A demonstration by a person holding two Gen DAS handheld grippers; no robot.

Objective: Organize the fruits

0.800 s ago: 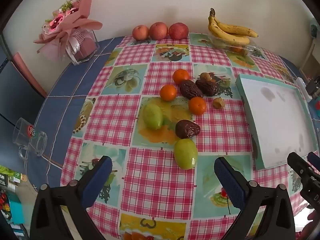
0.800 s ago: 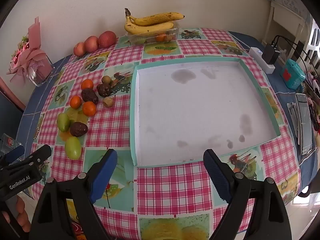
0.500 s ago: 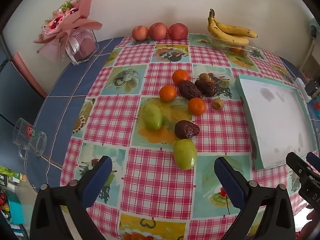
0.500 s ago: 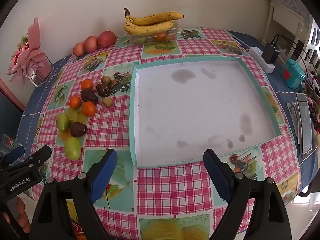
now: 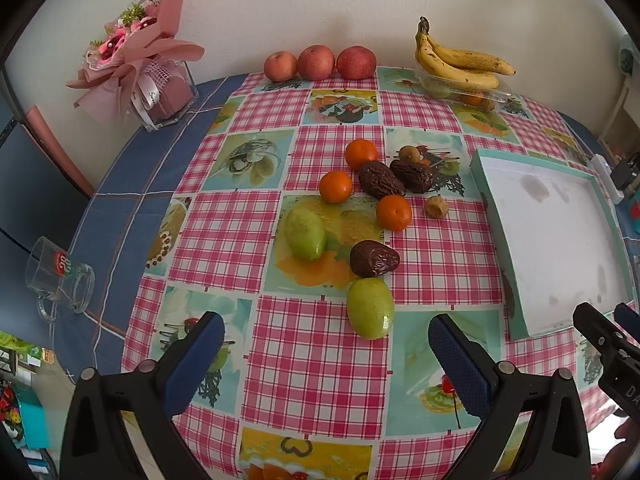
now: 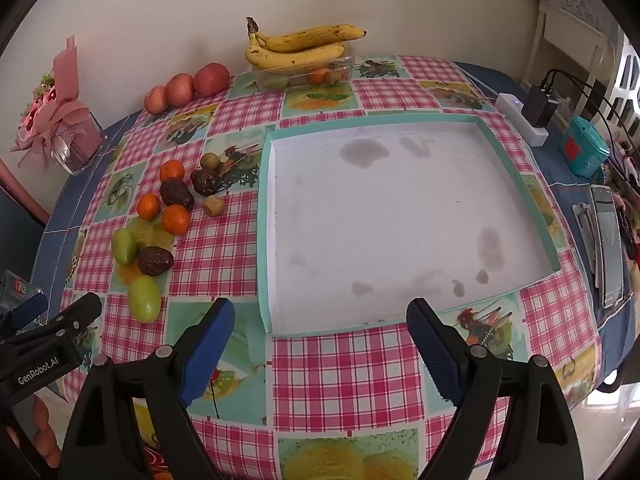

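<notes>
A cluster of loose fruit lies mid-table: three oranges (image 5: 393, 212), three dark wrinkled fruits (image 5: 374, 258), two green fruits (image 5: 369, 307) and two small brown ones (image 5: 436, 206). The cluster also shows at the left of the right wrist view (image 6: 175, 219). A shallow teal-rimmed white tray (image 6: 267, 240) lies empty to its right. My left gripper (image 5: 326, 354) is open and empty, just short of the nearest green fruit. My right gripper (image 6: 320, 336) is open and empty above the tray's near edge.
Three red apples (image 5: 316, 62) and bananas on a clear box (image 5: 460, 64) stand along the far wall. A bouquet in a clear holder (image 5: 152, 64) and a glass mug (image 5: 60, 280) are at the left. A power strip, teal box and phone (image 6: 606, 244) lie at the right.
Both grippers have crept slightly; the fruit and tray have not moved and both grippers stay open.
</notes>
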